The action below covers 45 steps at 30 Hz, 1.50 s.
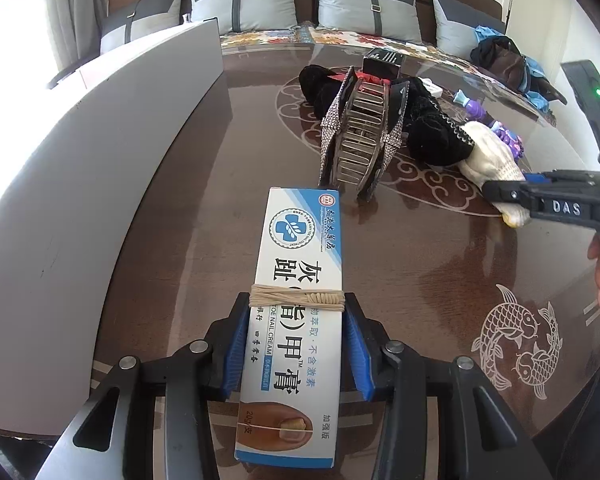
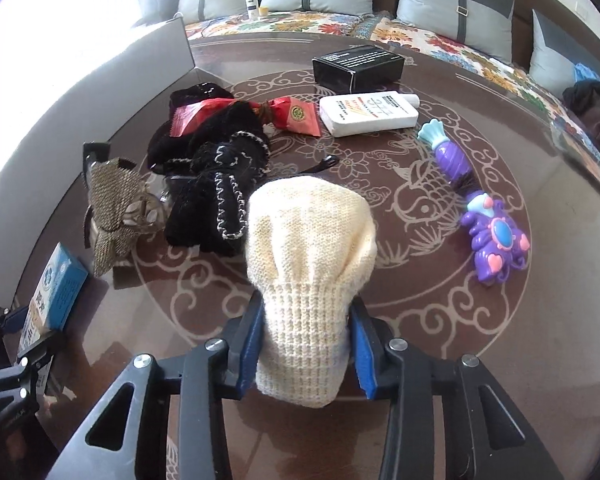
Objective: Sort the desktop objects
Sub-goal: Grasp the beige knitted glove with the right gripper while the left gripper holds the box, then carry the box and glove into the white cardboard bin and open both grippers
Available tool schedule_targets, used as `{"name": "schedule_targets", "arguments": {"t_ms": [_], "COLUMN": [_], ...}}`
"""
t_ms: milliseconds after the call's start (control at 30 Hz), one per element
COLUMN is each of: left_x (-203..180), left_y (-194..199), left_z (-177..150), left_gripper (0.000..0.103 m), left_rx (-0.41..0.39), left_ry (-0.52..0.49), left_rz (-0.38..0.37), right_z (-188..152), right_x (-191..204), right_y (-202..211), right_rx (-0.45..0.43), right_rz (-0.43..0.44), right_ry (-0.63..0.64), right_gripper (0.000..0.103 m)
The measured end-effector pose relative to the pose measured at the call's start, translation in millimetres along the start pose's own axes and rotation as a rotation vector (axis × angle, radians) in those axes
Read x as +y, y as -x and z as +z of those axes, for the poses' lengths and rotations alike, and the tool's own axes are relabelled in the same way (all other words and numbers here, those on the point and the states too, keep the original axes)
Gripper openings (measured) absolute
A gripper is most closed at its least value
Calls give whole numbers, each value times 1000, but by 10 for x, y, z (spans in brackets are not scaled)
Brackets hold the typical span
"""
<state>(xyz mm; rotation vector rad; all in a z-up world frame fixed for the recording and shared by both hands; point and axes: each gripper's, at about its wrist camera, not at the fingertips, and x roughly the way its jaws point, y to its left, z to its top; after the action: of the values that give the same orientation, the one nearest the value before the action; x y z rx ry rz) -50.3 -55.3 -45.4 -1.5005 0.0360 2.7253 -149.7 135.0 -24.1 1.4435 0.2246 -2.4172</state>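
In the left wrist view my left gripper (image 1: 296,308) is shut on a long white and blue nail cream box (image 1: 296,248) with a rubber band around it, the blue pads pressing both long sides above the brown table (image 1: 420,272). In the right wrist view my right gripper (image 2: 307,312) is shut on the cuff of a cream knitted glove (image 2: 312,224), whose body bulges ahead of the fingers. From the left wrist view, the right gripper (image 1: 500,194) shows at the right edge with the glove (image 1: 488,152) in it.
On the table lie a rhinestone hair clip (image 2: 108,208), a black knitted garment (image 2: 216,168), a red packet (image 2: 296,114), a white bottle (image 2: 370,114), a black box (image 2: 358,64) and a purple toy (image 2: 492,236). A grey panel (image 1: 100,160) lines the left side. A cushioned sofa stands behind.
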Motion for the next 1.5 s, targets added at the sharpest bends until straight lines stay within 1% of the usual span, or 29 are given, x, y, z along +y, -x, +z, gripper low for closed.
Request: {"name": "schedule_targets", "arguments": {"t_ms": [100, 167, 233, 267, 300, 333, 367, 400, 467, 533, 633, 667, 700, 733, 767, 800, 833, 867, 900, 933, 967, 1000, 1133, 1267, 1333, 1433, 1500], "left_x": [14, 79, 186, 232, 271, 298, 313, 315, 299, 226, 88, 69, 54, 53, 67, 78, 76, 82, 108, 150, 185, 224, 452, 886, 1152, 1571, 1837], "left_y": [14, 44, 74, 94, 115, 147, 179, 214, 248, 221, 67, 87, 82, 93, 104, 121, 123, 132, 166, 231, 321, 421, 813, 1183, 1315, 1447, 1494], "left_z": [1, -9, -30, -38, -39, -42, -53, -64, -90, -119, -153, -146, -133, -121, -107, -87, -76, -72, -56, -29, -9, 21, 135, 279, 372, 479, 521], "left_gripper": [44, 45, 45, 46, 52, 55, 63, 70, 75, 77, 79, 80, 80, 76, 57, 42, 42, 41, 41, 41, 41, 41, 41, 41, 41, 41, 41], "left_rx": [13, 31, 49, 52, 54, 53, 47, 42, 33, 44, 78, 49, 55, 45, 43, 43, 43, 33, 26, 10, -14, -42, -132, -199, -223, -239, -248], "left_ry": [5, 43, 99, 114, 119, 115, 103, 87, 51, 9, -67, -76, -82, -76, -60, -41, -42, -40, -18, 18, 52, 75, 154, 216, 241, 283, 294], "left_rz": [-14, -44, -84, -105, -118, -119, -115, -107, -87, -71, 12, 28, 48, 40, 7, -20, -6, -5, -27, -70, -112, -138, -184, -175, -147, -113, -60], "right_z": [-416, -699, -866, -910, -935, -937, -919, -882, -798, -729, -695, -692, -692, -687, -682, -674, -668, -661, -647, -622, -587, -547, -363, -83, 90, 375, 555], "right_x": [135, 217, 233, 216, 182, 152, 143, 138, 180, 234, 341, 363, 368, 361, 348, 338, 333, 334, 338, 347, 364, 387, 530, 836, 1062, 1468, 1746], "right_y": [196, 352, 456, 484, 506, 528, 544, 549, 524, 459, 413, 409, 411, 419, 430, 445, 469, 513, 580, 657, 733, 804, 954, 1082, 1206, 1342, 1378], "right_rx": [16, 18, 34, 43, 49, 47, 42, 37, 48, 84, 103, 102, 101, 95, 90, 89, 87, 79, 65, 50, 35, 21, 10, -24, -70, -134, -158], "right_rz": [35, 33, 26, 28, 35, 44, 46, 40, 27, 26, 7, 0, -4, -5, 2, 5, -2, -6, -5, -1, 4, 7, 2, 38, 79, 147, 192], "right_ry": [35, 67, 58, 40, 18, -2, -12, -8, 12, 29, 62, 68, 65, 56, 48, 43, 43, 48, 50, 52, 56, 64, 114, 157, 179, 213, 237], "right_gripper": [38, 38, 43, 51, 56, 63, 66, 66, 68, 69, 69, 69, 69, 62, 49, 48, 45, 44, 44, 44, 44, 44, 44, 44, 44, 44, 44]}}
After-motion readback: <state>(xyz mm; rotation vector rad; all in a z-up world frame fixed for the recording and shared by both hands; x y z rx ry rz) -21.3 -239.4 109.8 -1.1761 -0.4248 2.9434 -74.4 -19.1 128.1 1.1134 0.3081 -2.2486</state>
